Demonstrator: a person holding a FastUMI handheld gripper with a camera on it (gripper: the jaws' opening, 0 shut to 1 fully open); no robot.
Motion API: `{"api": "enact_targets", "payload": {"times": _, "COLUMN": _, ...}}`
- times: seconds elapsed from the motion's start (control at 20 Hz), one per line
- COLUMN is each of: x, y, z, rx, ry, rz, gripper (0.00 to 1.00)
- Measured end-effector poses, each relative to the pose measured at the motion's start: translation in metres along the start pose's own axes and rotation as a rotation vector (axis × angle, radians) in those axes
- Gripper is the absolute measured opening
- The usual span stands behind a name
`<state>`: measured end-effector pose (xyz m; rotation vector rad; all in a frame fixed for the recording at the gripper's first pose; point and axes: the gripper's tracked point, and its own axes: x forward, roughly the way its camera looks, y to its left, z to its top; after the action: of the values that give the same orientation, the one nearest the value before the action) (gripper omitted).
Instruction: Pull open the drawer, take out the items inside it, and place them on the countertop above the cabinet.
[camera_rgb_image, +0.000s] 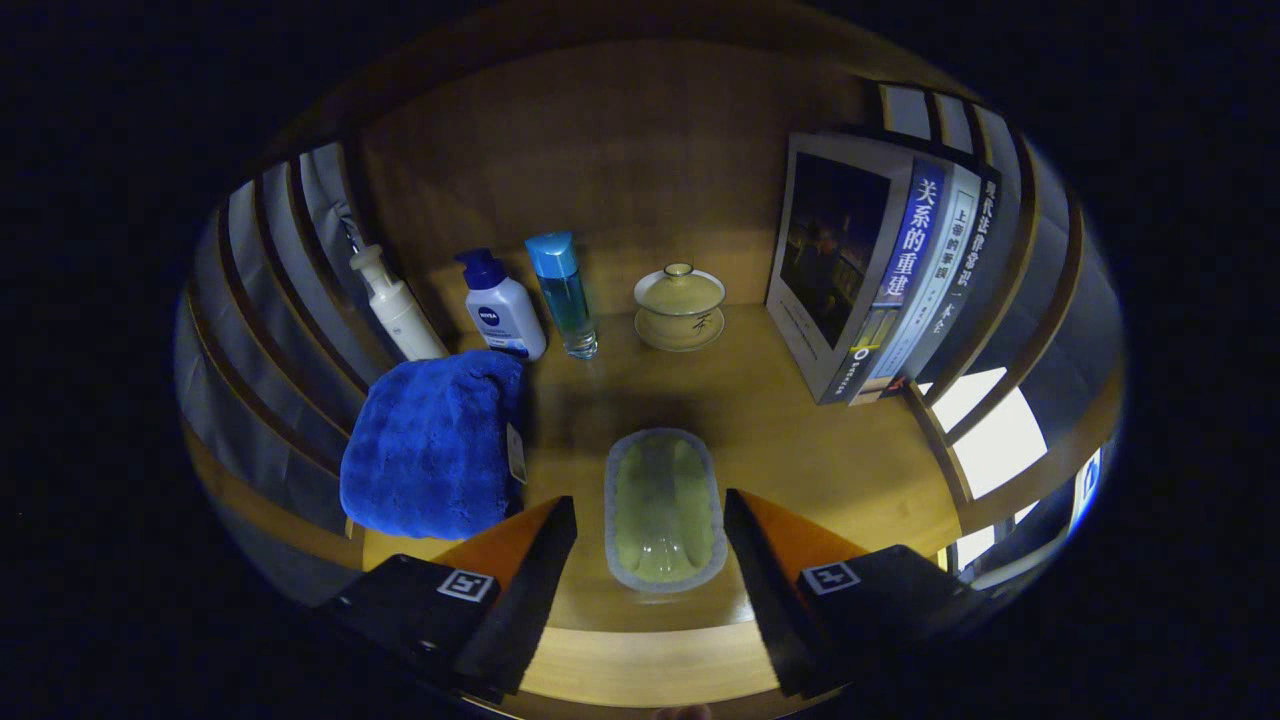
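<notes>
Between the two spread fingers of the gripper (650, 560) lies an oblong, translucent greenish case (664, 510) with a pale rim, flat on the wooden countertop (820, 450); the jaws stand released, with a gap on either side of the case, so neither finger touches it. Just beside the left finger sits a folded blue towel (435, 445). Beyond it, along the wooden back wall, stand a cream pump bottle (397, 305), a white bottle with a dark blue cap (500, 308) and a clear blue bottle (566, 295), close together and upright. Near them is a lidded ceramic cup on a saucer (680, 308). Beyond the right finger, a row of books (880, 270) stands upright.
</notes>
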<state>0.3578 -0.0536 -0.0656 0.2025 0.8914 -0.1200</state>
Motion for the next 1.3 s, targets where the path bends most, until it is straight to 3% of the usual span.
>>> {"api": "enact_targets", "payload": {"times": 0.2, "x": -0.02, "y": 0.003, "z": -0.017, "rx": 0.011, "ry": -0.032, "rz": 0.028, "gripper": 1.0}}
{"api": "enact_targets", "payload": {"times": 0.4, "x": -0.052, "y": 0.011, "z": -0.035, "rx": 0.046, "ry": -0.101, "rz": 0.084, "gripper": 1.0}}
{"api": "enact_targets", "payload": {"times": 0.8, "x": -0.137, "y": 0.0, "z": -0.05, "rx": -0.064, "ry": -0.335, "rz": 0.079, "gripper": 0.99}}
{"api": "enact_targets", "payload": {"times": 1.3, "x": -0.226, "y": 0.043, "z": -0.1, "rx": -0.159, "ry": -0.546, "rz": 0.125, "gripper": 0.99}}
